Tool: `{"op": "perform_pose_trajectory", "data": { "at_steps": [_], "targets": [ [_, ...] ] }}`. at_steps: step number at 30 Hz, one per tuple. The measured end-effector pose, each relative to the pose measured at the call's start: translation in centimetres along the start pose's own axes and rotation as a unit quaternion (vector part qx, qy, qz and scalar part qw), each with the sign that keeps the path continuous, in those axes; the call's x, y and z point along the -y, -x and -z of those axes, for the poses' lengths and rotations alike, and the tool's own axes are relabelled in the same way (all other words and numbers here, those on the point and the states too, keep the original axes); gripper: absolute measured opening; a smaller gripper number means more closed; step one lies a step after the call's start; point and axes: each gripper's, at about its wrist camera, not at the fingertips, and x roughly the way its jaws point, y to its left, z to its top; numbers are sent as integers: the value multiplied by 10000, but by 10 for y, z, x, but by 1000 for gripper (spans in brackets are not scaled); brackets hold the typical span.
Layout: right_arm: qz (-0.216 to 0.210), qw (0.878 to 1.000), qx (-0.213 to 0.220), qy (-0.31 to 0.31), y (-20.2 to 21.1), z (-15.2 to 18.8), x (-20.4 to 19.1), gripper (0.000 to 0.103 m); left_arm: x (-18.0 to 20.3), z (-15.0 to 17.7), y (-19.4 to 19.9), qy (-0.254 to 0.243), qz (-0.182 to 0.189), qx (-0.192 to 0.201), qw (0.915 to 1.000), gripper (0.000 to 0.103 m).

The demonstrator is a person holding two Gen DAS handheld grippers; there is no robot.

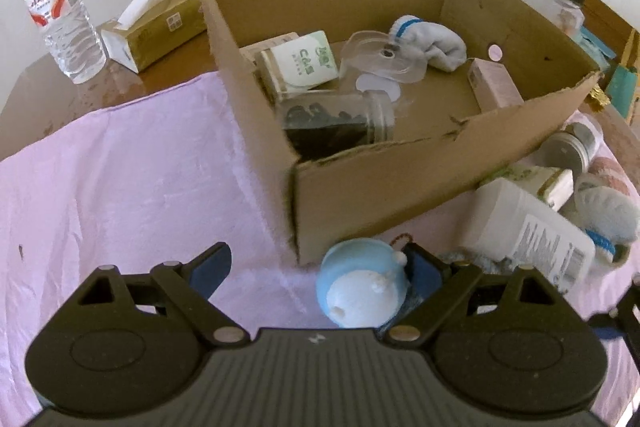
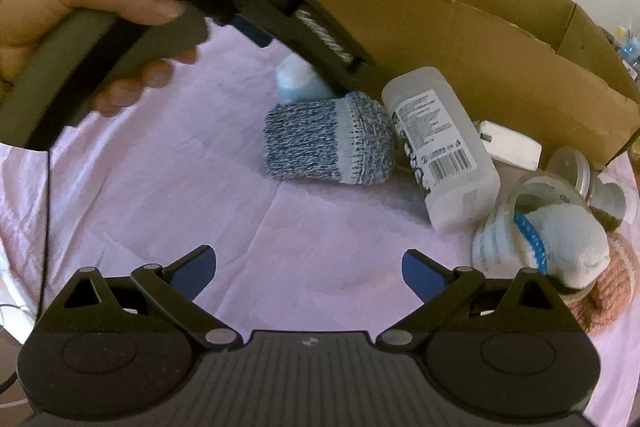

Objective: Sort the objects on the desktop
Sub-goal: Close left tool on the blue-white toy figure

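We see a table under a pink cloth w/ an open cardboard box at centre. Our left gripper has its fingers spread wide; a small blue-and-white plush toy sits between them, up against the right finger, at the box's near corner. We can't tell if it's on the cloth or lifted. Our right gripper hangs over bare cloth, fingers wide apart, nothing between them. Just beyond it lies a blue-grey knit sock roll, touching a white plastic bottle on its side. Near the bottle: a white sock w/ blue band tucked in a clear cup. Inside the box: a dark-filled jar, a green-and-white pack & another white sock. A water bottle & tissue box stand beyond the cloth.
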Motion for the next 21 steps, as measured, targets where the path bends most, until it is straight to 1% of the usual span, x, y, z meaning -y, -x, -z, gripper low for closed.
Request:
{"op": "perform_pose_trajectory", "data": {
  "at_steps": [4, 6, 9, 13, 16, 21],
  "targets": [
    [159, 9999, 67, 3, -8, -2, -1, 101, -8, 5, 6, -84, 55, -4, 9999, 95],
    [285, 9996, 86, 8, -12, -2, -3, 101, -14, 9, 9, -85, 111, -16, 9999, 95],
    [365, 9993, 77, -18, -18, -2, -6, 102, -24, 14, 12, -73, 177, -28, 9998, 95],
    [282, 9993, 130, -205, -23, -3, -5, 103, -33, 21, 18, -65, 338, -63, 9994, 95],
    [314, 9990, 175, -248, -26, -6, -5, 103, -37, 26, 20, -116, 464, -103, 9988, 95],
    [338, 9988, 204, -276, -29, -11, -4, 103, -42, 31, 23, -307, 637, -173, 9973, 95]
  ]
}}
